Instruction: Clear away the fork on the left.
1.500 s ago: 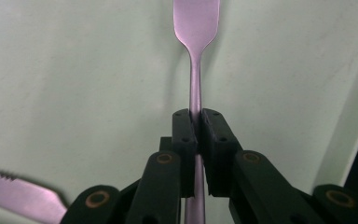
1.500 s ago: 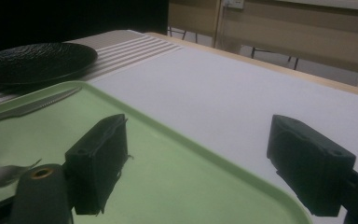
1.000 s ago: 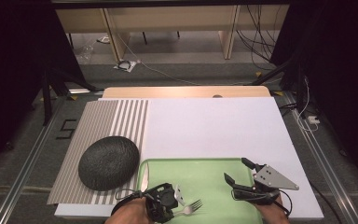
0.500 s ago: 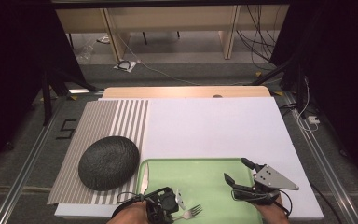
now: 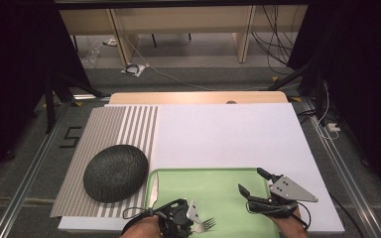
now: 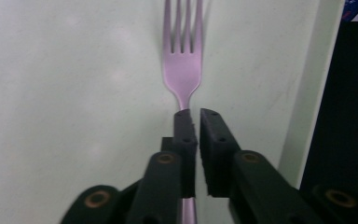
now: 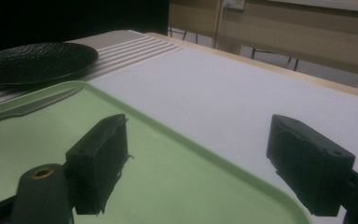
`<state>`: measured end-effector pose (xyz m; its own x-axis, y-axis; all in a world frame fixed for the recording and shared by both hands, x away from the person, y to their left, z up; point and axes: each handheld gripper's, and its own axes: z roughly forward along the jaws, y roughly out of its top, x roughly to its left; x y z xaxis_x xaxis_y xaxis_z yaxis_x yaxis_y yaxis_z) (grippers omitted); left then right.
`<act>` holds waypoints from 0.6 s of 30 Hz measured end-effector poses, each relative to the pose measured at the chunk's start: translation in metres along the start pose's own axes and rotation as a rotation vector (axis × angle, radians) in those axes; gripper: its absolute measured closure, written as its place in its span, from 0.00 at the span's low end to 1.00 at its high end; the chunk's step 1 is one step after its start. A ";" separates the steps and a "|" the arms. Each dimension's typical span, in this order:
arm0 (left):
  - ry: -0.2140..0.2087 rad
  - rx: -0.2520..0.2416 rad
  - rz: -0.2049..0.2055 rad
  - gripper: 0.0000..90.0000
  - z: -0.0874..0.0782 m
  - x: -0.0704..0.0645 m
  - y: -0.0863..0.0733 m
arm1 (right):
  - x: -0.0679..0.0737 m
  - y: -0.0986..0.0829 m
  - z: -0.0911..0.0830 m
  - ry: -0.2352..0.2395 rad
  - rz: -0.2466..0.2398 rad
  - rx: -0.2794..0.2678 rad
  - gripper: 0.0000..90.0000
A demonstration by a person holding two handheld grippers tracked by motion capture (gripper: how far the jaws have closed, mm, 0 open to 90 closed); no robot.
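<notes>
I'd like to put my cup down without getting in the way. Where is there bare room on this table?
The white table top is bare beyond the green tray, rightward from the striped mat. The tray's middle is free too. It is crowded near the front: the dark plate, the knife, the fork in the left gripper, and the open right gripper.

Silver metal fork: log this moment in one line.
left gripper shut on silver metal fork | over green plastic tray | right gripper open, empty

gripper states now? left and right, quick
Left gripper: shut on the fork, jaws clamped at its neck, over the green tray.
Right gripper: open, nothing between the jaws.
</notes>
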<state>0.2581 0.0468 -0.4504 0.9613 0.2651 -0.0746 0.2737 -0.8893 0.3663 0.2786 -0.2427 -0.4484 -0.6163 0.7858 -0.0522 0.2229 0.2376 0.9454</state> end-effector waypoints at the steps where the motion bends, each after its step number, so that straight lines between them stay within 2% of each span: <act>1: -0.005 0.003 0.008 0.97 0.002 -0.001 0.000 | 0.000 0.000 0.000 0.002 0.001 -0.003 0.24; 2: -0.002 0.010 0.024 0.98 0.003 -0.002 0.000 | 0.000 0.000 0.000 0.002 0.000 -0.003 0.24; 8: 0.008 -0.004 0.027 0.99 0.008 -0.001 -0.001 | 0.000 0.000 0.000 0.003 -0.002 -0.002 0.24; 12: 0.023 -0.019 0.000 0.99 0.009 0.002 -0.002 | 0.000 0.000 0.000 0.002 -0.003 -0.002 0.24; 18: 0.055 -0.014 -0.027 0.99 0.008 0.014 -0.008 | 0.001 0.000 0.000 0.003 -0.001 -0.004 0.24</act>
<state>0.2697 0.0549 -0.4614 0.9504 0.3092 -0.0335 0.2985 -0.8763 0.3782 0.2784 -0.2418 -0.4485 -0.6189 0.7837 -0.0525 0.2194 0.2366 0.9465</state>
